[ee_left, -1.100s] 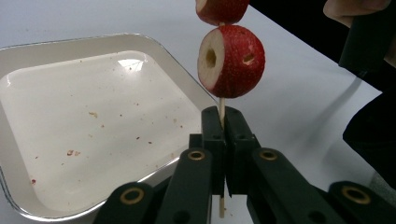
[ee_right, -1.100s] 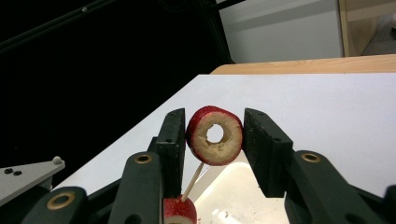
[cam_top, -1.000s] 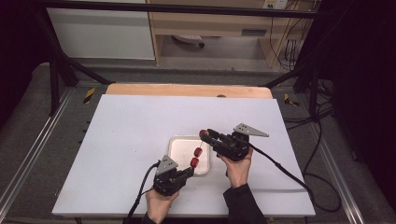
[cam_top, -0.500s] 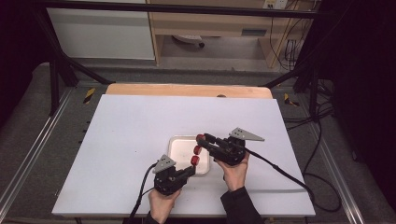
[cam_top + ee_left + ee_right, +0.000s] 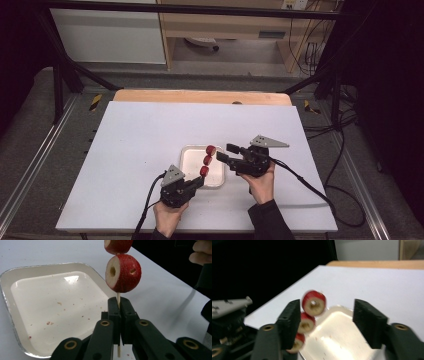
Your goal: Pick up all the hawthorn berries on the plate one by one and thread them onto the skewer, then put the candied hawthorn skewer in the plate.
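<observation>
High view first: nearest the person, the left gripper point(image 5: 196, 183) is pressed together on a thin wooden skewer point(image 5: 118, 299), pinching it near its lower end so that it stands over the near right corner of a shallow white tray point(image 5: 192, 156). Three red fruit pieces point(image 5: 207, 159) sit threaded along the skewer, rising away from the jaws; each is round with a pale cored hole, and the lowest has small nicks in its skin. Just beyond, the right gripper point(image 5: 224, 152) has its jaws spread wide beside the top fruit, touching nothing. The tray rests on a white table point(image 5: 140, 135), with red crumbs scattered inside it. Past the table's far wooden edge lie a grey floor and pale cabinets. Right gripper view is blurred, and the skewer's tip is cut off in left gripper view.
</observation>
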Available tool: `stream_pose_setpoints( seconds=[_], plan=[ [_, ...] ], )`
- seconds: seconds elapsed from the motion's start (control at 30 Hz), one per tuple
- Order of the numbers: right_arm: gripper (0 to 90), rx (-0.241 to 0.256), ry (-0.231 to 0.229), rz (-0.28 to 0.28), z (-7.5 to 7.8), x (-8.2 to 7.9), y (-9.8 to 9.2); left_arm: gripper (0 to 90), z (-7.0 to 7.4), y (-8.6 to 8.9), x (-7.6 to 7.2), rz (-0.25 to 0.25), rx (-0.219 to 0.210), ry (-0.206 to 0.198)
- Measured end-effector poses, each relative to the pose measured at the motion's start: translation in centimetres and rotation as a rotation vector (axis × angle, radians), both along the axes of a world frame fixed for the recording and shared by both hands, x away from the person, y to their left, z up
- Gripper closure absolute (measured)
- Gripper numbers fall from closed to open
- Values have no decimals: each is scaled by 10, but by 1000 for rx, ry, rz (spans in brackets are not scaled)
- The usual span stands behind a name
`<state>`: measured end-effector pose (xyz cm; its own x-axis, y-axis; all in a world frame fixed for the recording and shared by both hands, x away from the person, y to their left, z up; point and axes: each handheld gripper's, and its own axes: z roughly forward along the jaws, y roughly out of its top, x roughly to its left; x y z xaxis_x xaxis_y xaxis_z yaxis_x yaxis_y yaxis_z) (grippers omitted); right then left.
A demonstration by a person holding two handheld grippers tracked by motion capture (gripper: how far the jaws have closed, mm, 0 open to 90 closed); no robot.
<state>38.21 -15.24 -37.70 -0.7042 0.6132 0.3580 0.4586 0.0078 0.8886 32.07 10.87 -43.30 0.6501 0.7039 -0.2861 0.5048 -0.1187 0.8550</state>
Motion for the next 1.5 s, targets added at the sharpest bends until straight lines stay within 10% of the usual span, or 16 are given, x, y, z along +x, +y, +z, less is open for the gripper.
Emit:
stream_pose_setpoints(
  seconds=[0.23,0.7,1.5],
  plan=[
    [143,-164,73,15,-17,-1,-23,882,1,8,2,-22,68,-5],
    [5,-412,92,77,-56,-10,-62,881,11,17,14,-34,160,-5],
    [5,-430,67,27,-70,-28,-102,882,30,7,51,-60,313,49]
  ],
)
